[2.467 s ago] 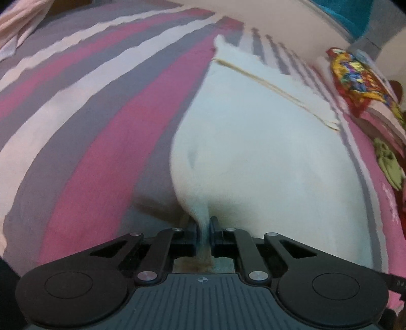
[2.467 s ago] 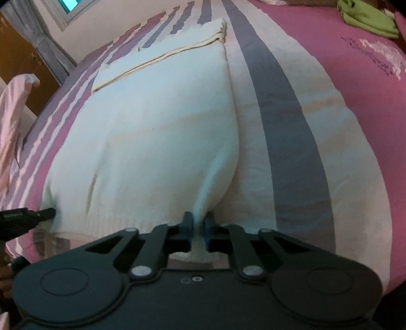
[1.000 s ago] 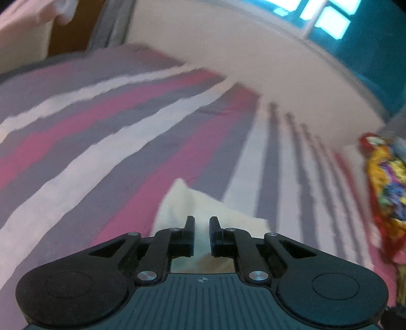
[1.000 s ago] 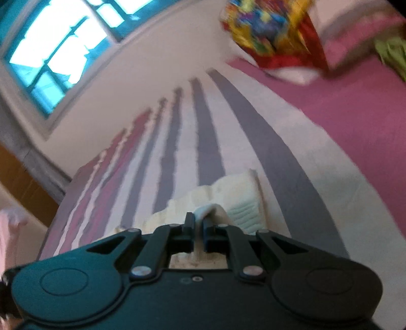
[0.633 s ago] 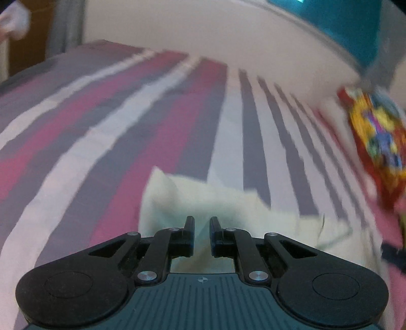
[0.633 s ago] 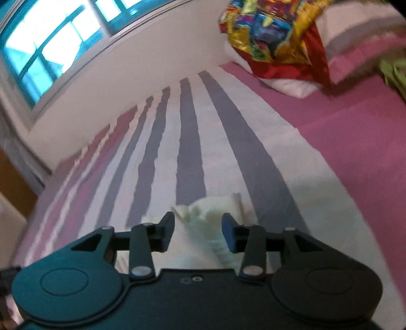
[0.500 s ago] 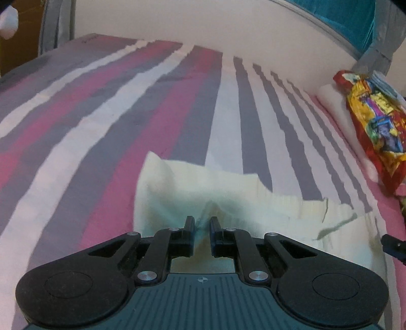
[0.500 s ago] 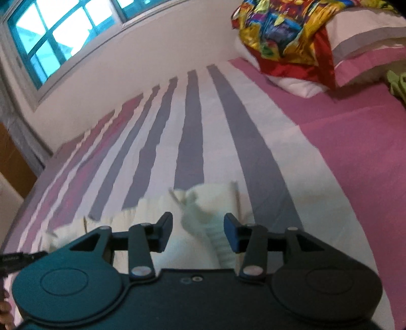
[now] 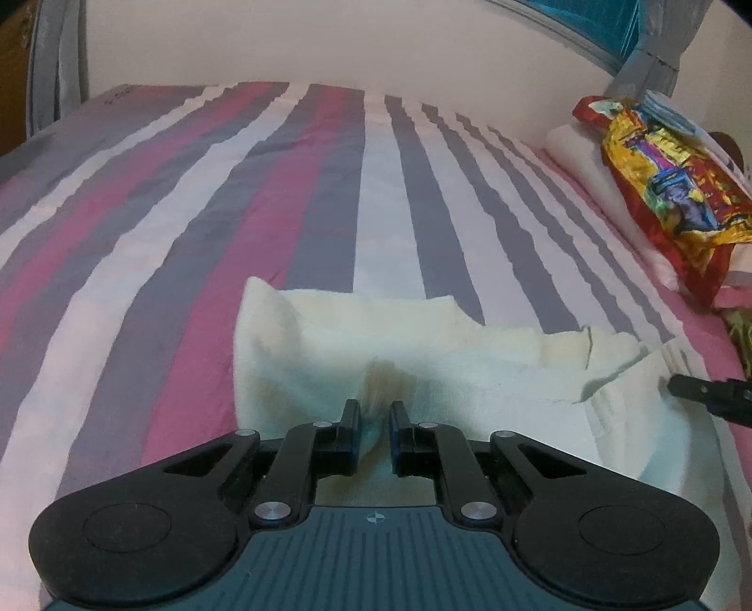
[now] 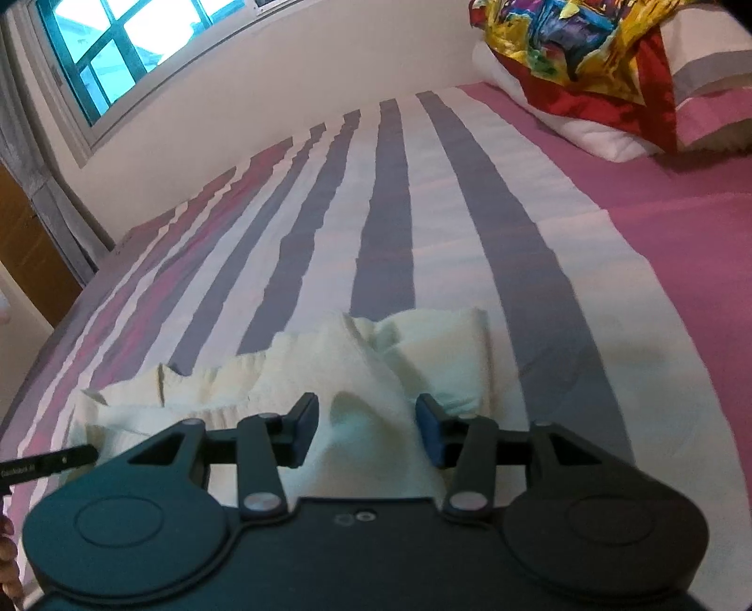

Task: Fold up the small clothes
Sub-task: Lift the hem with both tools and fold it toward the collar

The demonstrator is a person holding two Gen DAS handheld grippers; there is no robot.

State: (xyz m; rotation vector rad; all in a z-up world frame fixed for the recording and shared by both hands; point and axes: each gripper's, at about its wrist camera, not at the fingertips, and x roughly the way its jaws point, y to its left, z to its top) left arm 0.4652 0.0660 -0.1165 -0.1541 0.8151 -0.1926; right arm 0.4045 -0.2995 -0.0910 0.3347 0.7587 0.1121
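Note:
A cream white knitted garment [image 9: 423, 357] lies folded over on the striped bed sheet [image 9: 282, 188]. It also shows in the right wrist view [image 10: 366, 376], rumpled at its far edge. My left gripper [image 9: 374, 413] has its jaws close together with a small gap, and a fold of the garment sits between them. My right gripper [image 10: 367, 423] is open wide, its fingers either side of a raised ridge of the cloth. The right gripper's tip shows at the right of the left wrist view [image 9: 705, 392], and the left gripper's tip at the left of the right wrist view [image 10: 51, 463].
A colourful red and yellow cloth [image 9: 667, 188] lies on white pillows [image 10: 587, 131] at the head of the bed. A wall [image 9: 329, 42] and window [image 10: 122, 47] stand beyond the bed's far edge. A wooden cupboard [image 10: 23, 244] stands at the left.
Both grippers carried the near edge of the garment forward over its far part. The right gripper then opened and let go. The left gripper's jaws loosened to a small gap.

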